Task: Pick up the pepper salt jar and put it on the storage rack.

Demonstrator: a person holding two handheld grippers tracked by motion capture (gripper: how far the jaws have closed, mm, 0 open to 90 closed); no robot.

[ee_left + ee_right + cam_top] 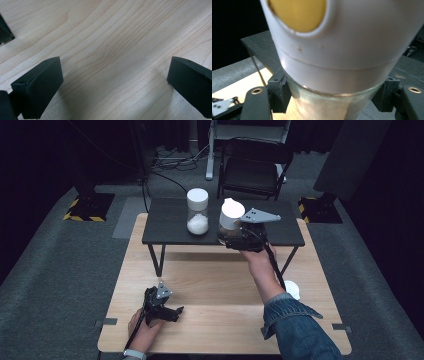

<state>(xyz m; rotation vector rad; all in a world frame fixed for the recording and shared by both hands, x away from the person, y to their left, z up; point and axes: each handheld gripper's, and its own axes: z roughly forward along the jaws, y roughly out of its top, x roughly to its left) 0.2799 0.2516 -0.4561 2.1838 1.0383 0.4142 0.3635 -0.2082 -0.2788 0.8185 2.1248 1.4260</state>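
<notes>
Now the right claw [231, 239] pinches a white-capped glass jar [230, 220] between its jaws, just above the black shelf's [165, 227] front edge. Left claw [172, 312], jaws spread, rests on the wooden table [210, 285], well apart.

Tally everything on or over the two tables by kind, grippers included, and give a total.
Glass jars with white lids: 2, one standing on the black table, one held in the right gripper
Handheld grippers: 2, left gripper, right gripper
Small white round object at the wooden table's right edge: 1
Total: 5
</notes>
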